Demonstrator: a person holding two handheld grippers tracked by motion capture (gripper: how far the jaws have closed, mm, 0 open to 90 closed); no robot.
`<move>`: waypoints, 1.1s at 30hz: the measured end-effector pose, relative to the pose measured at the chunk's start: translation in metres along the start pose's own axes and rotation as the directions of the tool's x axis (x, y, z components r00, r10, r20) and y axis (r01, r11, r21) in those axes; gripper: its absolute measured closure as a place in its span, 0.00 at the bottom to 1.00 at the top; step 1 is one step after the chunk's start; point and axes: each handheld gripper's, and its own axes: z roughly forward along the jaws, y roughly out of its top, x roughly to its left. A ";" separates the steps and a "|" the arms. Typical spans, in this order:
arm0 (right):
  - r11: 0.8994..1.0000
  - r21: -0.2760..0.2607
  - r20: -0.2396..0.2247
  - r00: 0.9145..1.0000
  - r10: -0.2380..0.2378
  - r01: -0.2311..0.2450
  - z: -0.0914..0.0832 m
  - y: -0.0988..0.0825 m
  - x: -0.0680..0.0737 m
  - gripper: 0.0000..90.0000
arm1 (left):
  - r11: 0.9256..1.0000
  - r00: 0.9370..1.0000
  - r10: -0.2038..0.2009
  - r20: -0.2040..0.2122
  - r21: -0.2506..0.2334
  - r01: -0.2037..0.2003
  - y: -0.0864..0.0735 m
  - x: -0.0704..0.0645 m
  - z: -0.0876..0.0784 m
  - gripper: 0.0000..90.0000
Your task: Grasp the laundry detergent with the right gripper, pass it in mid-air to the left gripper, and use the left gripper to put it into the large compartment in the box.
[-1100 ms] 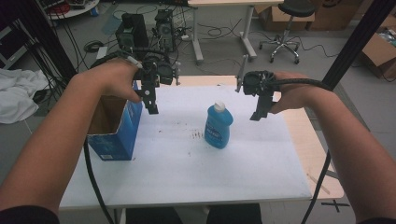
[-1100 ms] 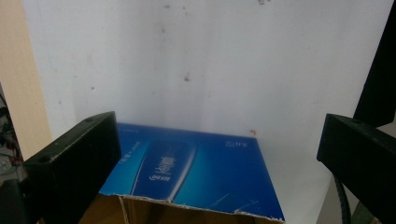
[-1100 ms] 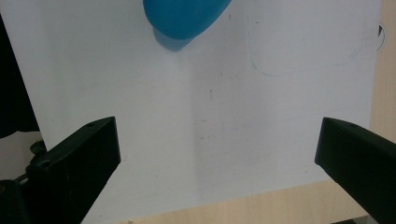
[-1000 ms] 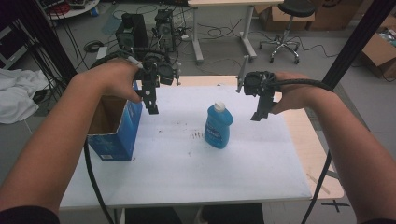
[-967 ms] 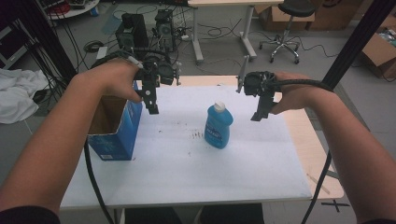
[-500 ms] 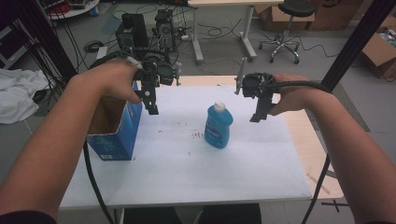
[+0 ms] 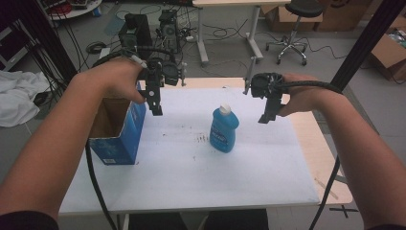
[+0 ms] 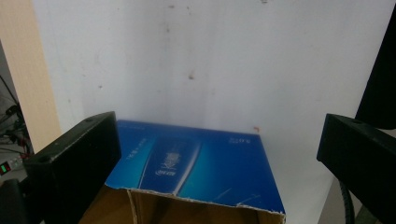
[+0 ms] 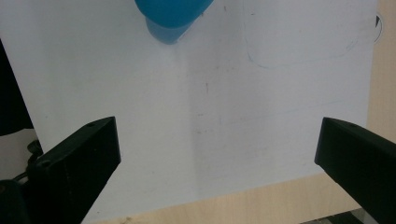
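Movement since the earlier frames: slight. Right gripper (image 7: pixel 265 116) has edged a little toward the far side of the table and marginally inward toward the blue bottle (image 7: pixel 223 129); left gripper (image 7: pixel 156 109) sits where it was; bottle and box unchanged.

Item 1, right gripper. I hold it in the air with its jaws pointing down, spread wide and empty. The bottle stands upright to its inner side, near but apart. I judge this a small lining-up adjustment ahead of a reach for the bottle; nothing is grasped yet.

Item 2, left gripper. I keep it hovering over the inner edge of the open blue carton (image 7: pixel 117 134), jaws wide apart, nothing between them.

Item 3, bottle. White cap on, blue label facing me, resting on the white table top (image 7: pixel 191 177), between the two grippers and closer to the right one.

Item 4, carton. Standing with its top torn open, brown interior visible, directly below the left gripper.

View notes. High view gives the full layout: both hands, bottle and carton in relation. Left gripper view adds the carton's printed blue face (image 8: pixel 196 168) and ragged torn rim just ahead of the jaws. Right gripper view catches the bottle's rounded blue base (image 9: pixel 170 14) at the top edge, well ahead of the open jaws, plus faint pen marks on the table.
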 end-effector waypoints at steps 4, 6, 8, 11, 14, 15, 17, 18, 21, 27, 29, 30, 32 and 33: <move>1.000 0.002 -0.001 1.000 0.004 -0.004 0.000 0.000 0.000 0.00 | 1.000 1.000 0.001 0.000 -0.006 -0.001 -0.001 0.000 0.001 0.00; 1.000 0.002 -0.006 1.000 0.004 -0.004 0.001 0.000 0.000 0.00 | 1.000 1.000 0.001 0.004 -0.001 -0.001 -0.002 0.000 0.002 0.00; 1.000 0.006 -0.004 1.000 0.007 -0.007 0.003 -0.001 0.000 0.00 | 1.000 1.000 -0.002 0.001 -0.003 0.002 -0.002 0.000 0.002 0.00; 1.000 -0.011 -0.006 1.000 0.018 -0.018 0.003 -0.006 -0.001 0.00 | 1.000 1.000 -0.002 0.000 -0.009 0.002 -0.002 0.000 0.002 0.00; 0.998 -0.054 -0.011 0.999 0.044 -0.044 0.002 -0.013 -0.001 0.00 | 1.000 1.000 -0.007 0.002 -0.003 0.007 -0.003 -0.001 0.003 0.00; 0.996 -0.067 -0.012 0.999 0.049 -0.050 0.001 -0.016 -0.002 0.00 | 1.000 1.000 -0.006 0.003 -0.006 0.006 -0.003 -0.002 0.004 0.00; 0.990 -0.121 -0.011 0.998 0.067 -0.068 0.000 -0.023 -0.002 0.00 | 1.000 1.000 -0.003 0.002 -0.003 0.003 -0.003 -0.003 0.005 0.00; 0.988 -0.137 -0.011 0.997 0.076 -0.077 0.000 -0.025 -0.002 0.00 | 1.000 1.000 -0.005 0.002 -0.005 0.005 -0.004 -0.003 0.005 0.00; 0.968 -0.223 -0.017 0.993 0.116 -0.117 -0.003 -0.036 -0.001 0.00 | 1.000 1.000 -0.006 0.001 -0.012 0.006 -0.005 -0.005 0.005 0.00; 0.909 -0.390 -0.039 0.989 0.144 -0.147 -0.009 -0.048 0.007 0.00 | 1.000 1.000 -0.002 -0.005 -0.020 0.002 -0.005 -0.010 0.002 0.00; 0.894 -0.420 -0.043 0.988 0.150 -0.154 -0.009 -0.050 0.009 0.00 | 1.000 1.000 0.001 -0.008 -0.022 -0.001 -0.005 -0.011 0.001 0.00; 0.889 -0.431 -0.041 0.987 0.154 -0.156 -0.008 -0.051 0.010 0.00 | 1.000 1.000 0.001 -0.009 -0.026 -0.002 -0.005 -0.012 0.000 0.00; 0.875 -0.456 -0.040 0.986 0.163 -0.163 -0.006 -0.053 0.012 0.00 | 1.000 1.000 0.004 -0.011 -0.028 -0.004 -0.005 -0.013 0.000 0.00; 0.866 -0.471 -0.039 0.984 0.172 -0.171 -0.005 -0.055 0.014 0.00 | 1.000 1.000 0.006 -0.012 -0.029 -0.007 -0.005 -0.014 0.000 0.00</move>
